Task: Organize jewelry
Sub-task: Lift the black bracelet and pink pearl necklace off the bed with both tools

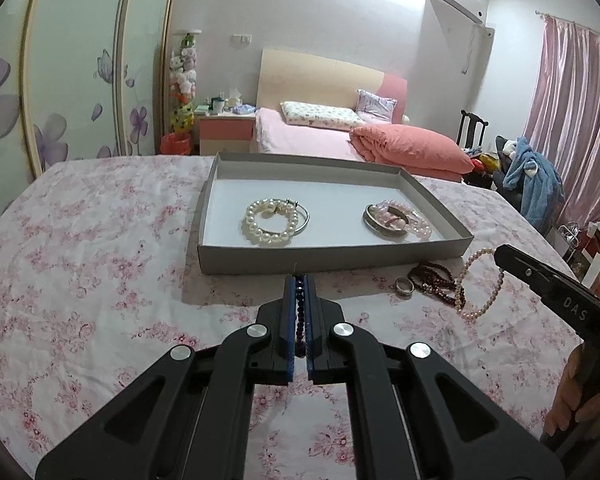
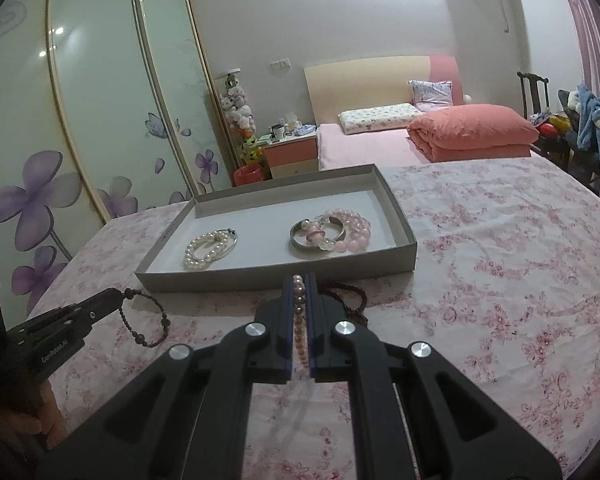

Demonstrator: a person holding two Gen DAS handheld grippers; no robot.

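A bedroom, and the work goes on at a bed spread with a pink floral sheet (image 1: 100,240); on it lies a shallow grey box (image 1: 332,254) already holding a white pearl bracelet (image 1: 270,220) and a heap of pink beads and bangles (image 1: 396,218). The left tool (image 1: 299,280) is clamped on a dark bead bracelet (image 2: 144,320), the right tool (image 2: 299,280) on a pinkish pearl strand (image 2: 299,320), both just short of the box's near wall; each loop dangles, so I'd lift clear of the rim, lower to the box floor, then let go. A ring (image 1: 404,286) and dark red beads (image 1: 440,280) wait on the sheet; beyond are a flowered wardrobe (image 2: 80,120), another bed with a coral quilt (image 2: 472,128), and pink curtains (image 1: 572,120).
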